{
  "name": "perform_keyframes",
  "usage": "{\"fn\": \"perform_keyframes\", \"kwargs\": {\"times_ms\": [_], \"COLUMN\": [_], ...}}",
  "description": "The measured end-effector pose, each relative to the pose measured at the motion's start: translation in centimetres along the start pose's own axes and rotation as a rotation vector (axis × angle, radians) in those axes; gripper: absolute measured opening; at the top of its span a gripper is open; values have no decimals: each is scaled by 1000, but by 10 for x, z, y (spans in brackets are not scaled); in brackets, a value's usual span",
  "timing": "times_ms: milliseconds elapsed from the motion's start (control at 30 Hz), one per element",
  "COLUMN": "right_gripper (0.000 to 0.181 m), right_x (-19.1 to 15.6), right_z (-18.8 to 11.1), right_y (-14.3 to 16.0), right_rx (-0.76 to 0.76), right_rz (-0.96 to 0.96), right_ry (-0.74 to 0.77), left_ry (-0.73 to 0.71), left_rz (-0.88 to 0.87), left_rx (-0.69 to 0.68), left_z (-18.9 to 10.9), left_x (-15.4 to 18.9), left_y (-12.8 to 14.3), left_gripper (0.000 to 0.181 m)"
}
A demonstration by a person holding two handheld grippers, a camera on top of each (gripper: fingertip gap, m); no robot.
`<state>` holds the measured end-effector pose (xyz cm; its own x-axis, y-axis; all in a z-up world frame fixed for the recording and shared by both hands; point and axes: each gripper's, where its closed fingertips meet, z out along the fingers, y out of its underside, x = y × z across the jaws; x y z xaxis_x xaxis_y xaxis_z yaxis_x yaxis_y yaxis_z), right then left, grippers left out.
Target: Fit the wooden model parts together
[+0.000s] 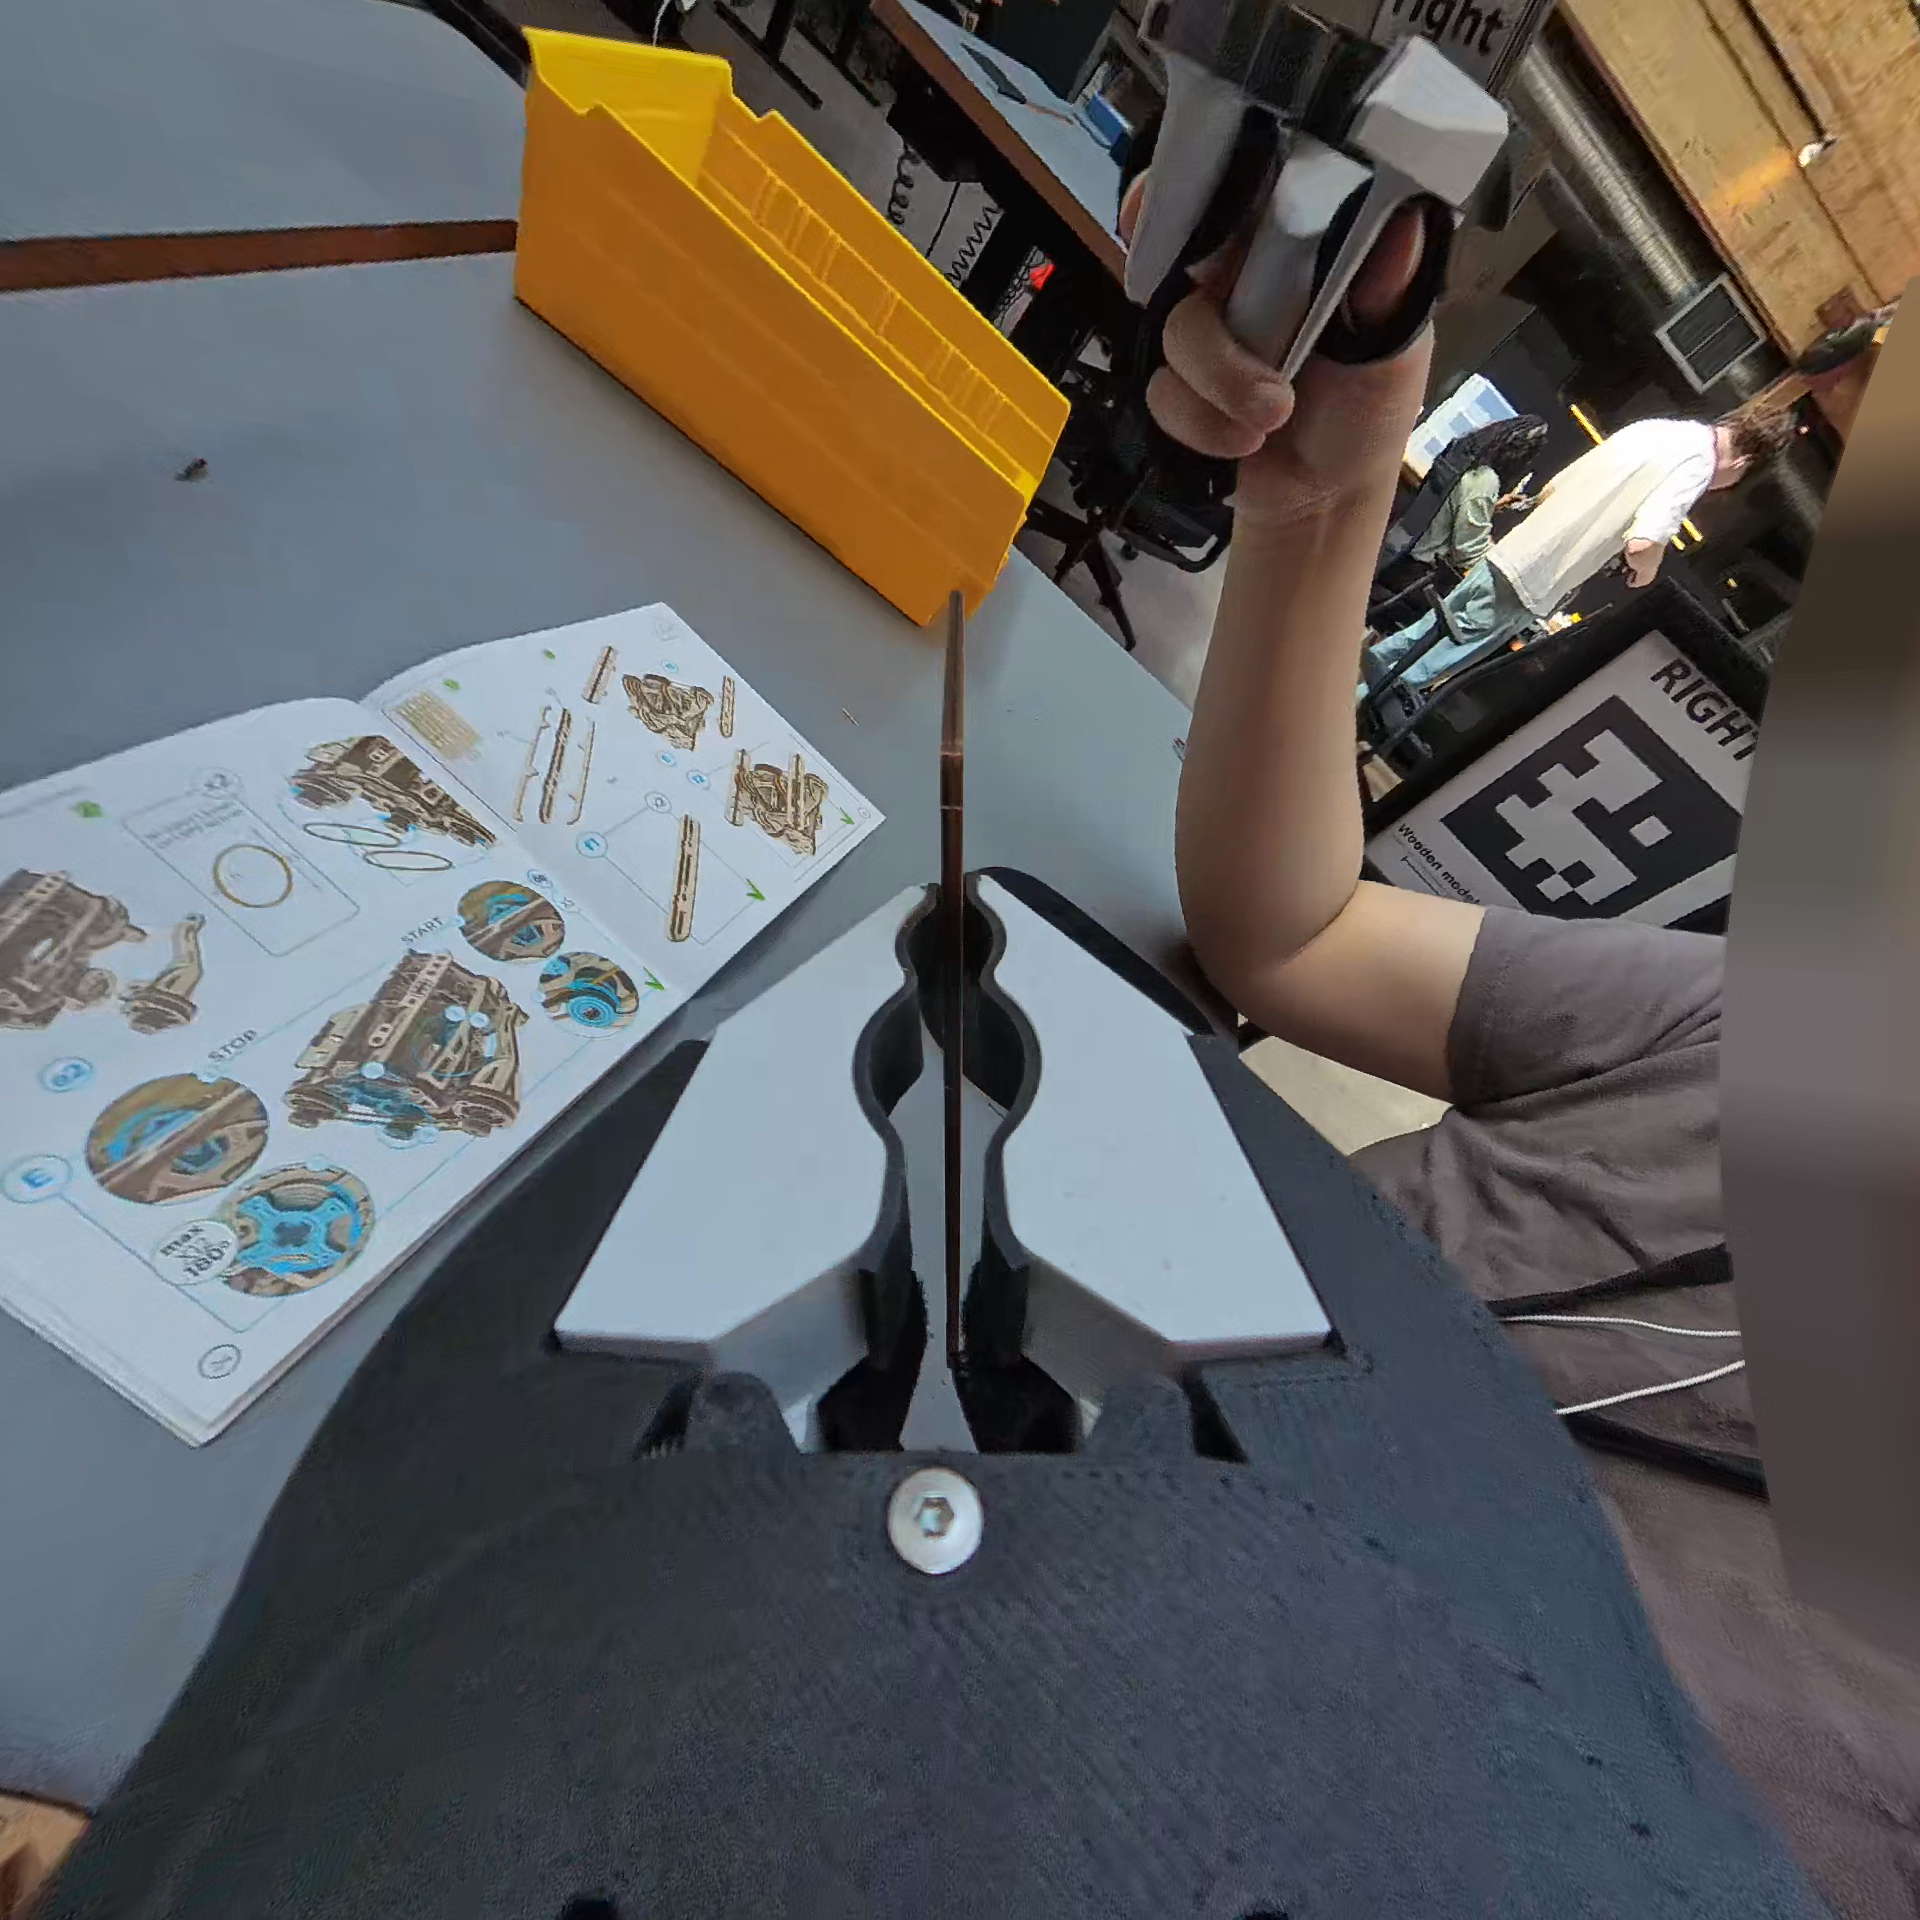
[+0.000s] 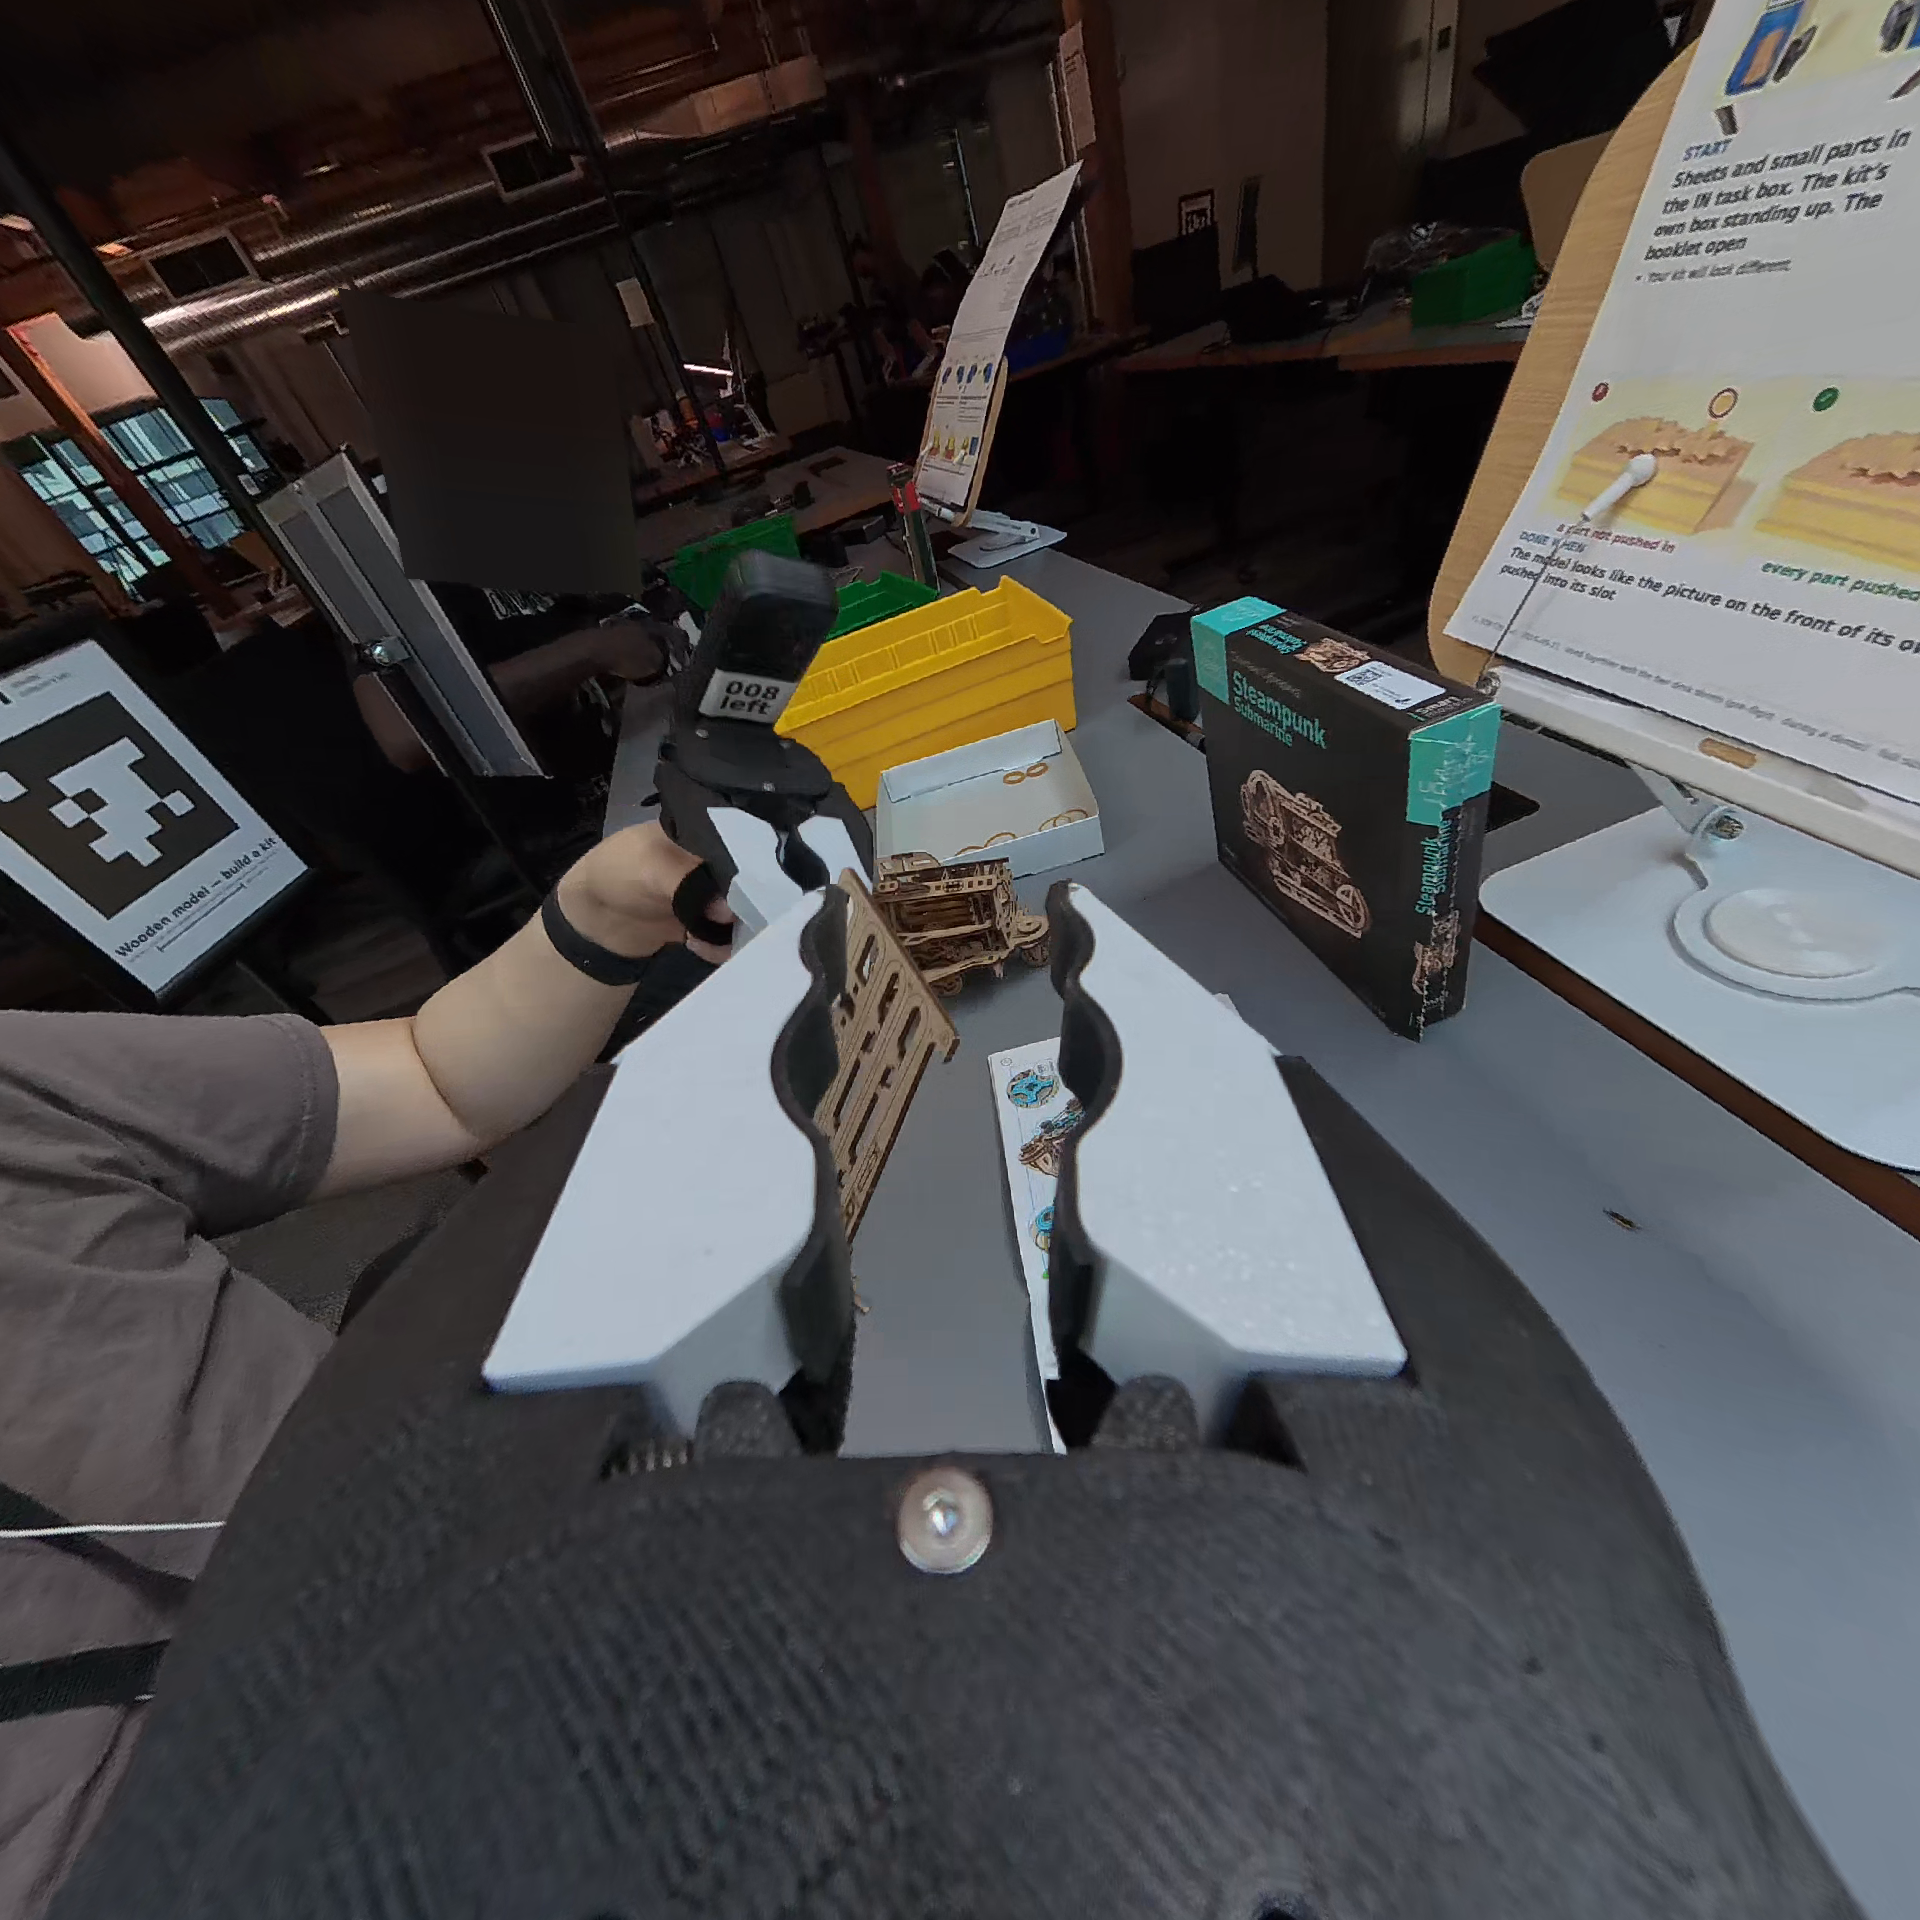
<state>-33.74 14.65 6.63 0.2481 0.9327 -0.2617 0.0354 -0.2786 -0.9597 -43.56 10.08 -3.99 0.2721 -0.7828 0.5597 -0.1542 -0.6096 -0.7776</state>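
My left gripper (image 1: 953, 888) is shut on a thin wooden parts sheet (image 1: 953, 748), seen edge-on and held upright above the grey table (image 1: 312, 499). In the right wrist view the same sheet (image 2: 883, 1029) shows its cut-out slots, partly hidden behind my right gripper's left finger (image 2: 727, 1122). My right gripper (image 2: 945, 904) is open and empty, raised above the table. It also shows in the left wrist view (image 1: 1247, 281), high and beyond the sheet. A partly built wooden model (image 2: 951, 914) stands on the table past the sheet. The left gripper (image 2: 795, 883) shows there too.
An open instruction booklet (image 1: 343, 966) lies on the table left of the sheet. A yellow bin (image 2: 935, 675), a white tray with rubber rings (image 2: 987, 821) and the upright kit box (image 2: 1340, 821) stand behind the model. An instruction board (image 2: 1714, 468) stands at right. The left gripper's tips are roughly 15 cm from the right gripper's.
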Motion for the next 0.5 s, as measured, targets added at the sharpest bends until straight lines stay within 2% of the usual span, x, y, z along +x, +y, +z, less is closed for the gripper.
{"fn": "perform_keyframes", "kwargs": {"times_ms": [133,267,500], "right_gripper": [35,35,35], "right_x": [16,21,12], "right_z": [0,12,23], "right_y": [-7,2,17], "right_rx": [76,54,22], "right_rz": [88,145,106], "right_ry": [-11,-36,-34], "left_ry": [148,162,229], "left_rz": [-136,-173,-180], "left_rx": [39,-11,-24], "left_z": [17,32,38], "left_x": [-4,-10,-5], "left_y": [39,66,79], "left_gripper": [0,0,1]}}
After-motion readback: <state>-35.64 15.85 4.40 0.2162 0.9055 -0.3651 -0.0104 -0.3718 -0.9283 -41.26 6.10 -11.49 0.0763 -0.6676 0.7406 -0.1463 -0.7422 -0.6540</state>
